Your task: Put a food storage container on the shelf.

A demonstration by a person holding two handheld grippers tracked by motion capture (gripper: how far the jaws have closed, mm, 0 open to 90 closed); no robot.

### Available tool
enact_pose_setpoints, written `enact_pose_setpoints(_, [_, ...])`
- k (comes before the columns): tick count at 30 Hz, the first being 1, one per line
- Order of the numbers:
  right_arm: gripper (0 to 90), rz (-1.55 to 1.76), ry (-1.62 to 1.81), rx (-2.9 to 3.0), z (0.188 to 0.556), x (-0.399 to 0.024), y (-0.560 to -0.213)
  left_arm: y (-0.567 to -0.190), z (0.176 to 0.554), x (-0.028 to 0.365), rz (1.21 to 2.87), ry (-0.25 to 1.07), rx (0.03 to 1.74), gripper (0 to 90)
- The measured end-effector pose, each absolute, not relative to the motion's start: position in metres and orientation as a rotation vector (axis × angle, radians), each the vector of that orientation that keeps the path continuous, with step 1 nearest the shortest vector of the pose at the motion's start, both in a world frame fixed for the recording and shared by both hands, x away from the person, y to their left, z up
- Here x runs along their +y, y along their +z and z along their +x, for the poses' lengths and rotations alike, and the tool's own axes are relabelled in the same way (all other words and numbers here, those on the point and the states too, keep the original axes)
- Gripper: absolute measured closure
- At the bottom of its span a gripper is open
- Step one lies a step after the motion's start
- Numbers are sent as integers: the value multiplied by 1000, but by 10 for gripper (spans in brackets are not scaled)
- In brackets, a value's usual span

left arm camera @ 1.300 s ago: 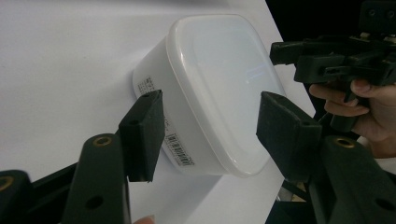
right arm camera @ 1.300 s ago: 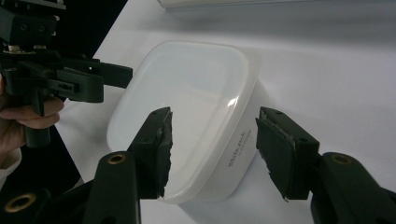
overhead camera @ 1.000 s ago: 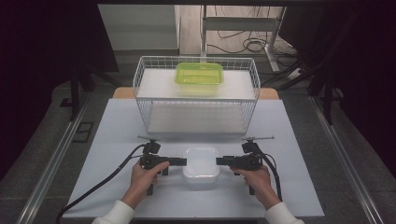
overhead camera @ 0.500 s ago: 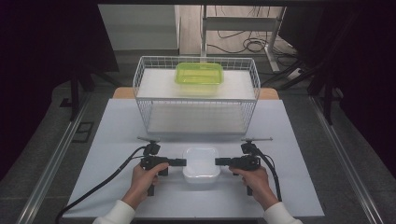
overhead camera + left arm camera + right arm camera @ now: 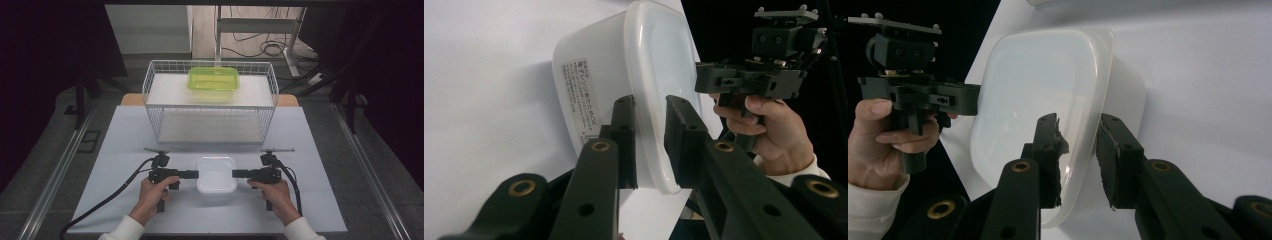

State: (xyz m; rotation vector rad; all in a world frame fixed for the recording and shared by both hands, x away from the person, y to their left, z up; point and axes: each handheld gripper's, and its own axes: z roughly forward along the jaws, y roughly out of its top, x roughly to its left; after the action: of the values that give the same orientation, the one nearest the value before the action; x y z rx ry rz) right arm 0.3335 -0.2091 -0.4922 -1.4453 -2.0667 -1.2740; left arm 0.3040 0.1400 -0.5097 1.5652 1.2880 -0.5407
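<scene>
A white lidded container (image 5: 216,174) stands on the white table near its front edge, between my two grippers. My left gripper (image 5: 196,174) reaches in from the left, and its jaws have just been closing on the lid's rim (image 5: 650,145): one jaw lies over the lid, the other under the rim against the wall. From the right, my right gripper (image 5: 235,174) has just been closing in the same way on the opposite rim (image 5: 1083,165). Both grippers lie level, each held in one hand.
A white wire basket (image 5: 150,85) stands at the back of the table with a green lidded container (image 5: 213,80) on its upper shelf. Bare table top (image 5: 125,140) lies between the basket and the grippers. Cables trail from both grippers toward the front.
Both pairs of jaws have narrowed around the white container's rim. The hands and the container have stayed in place.
</scene>
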Motion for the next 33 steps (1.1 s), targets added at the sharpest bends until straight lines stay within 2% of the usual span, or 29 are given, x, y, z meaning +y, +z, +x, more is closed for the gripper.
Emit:
enact_pose_setpoints(14, [767,-1408,-1308,-2094,333,-208,-485,-504,302,143,1597,-465,1269,797])
enact_pose_setpoints(33, [774,-1373,-1371,-2149,331,-206,-469,-490,302,144,1618,-405,1232,795])
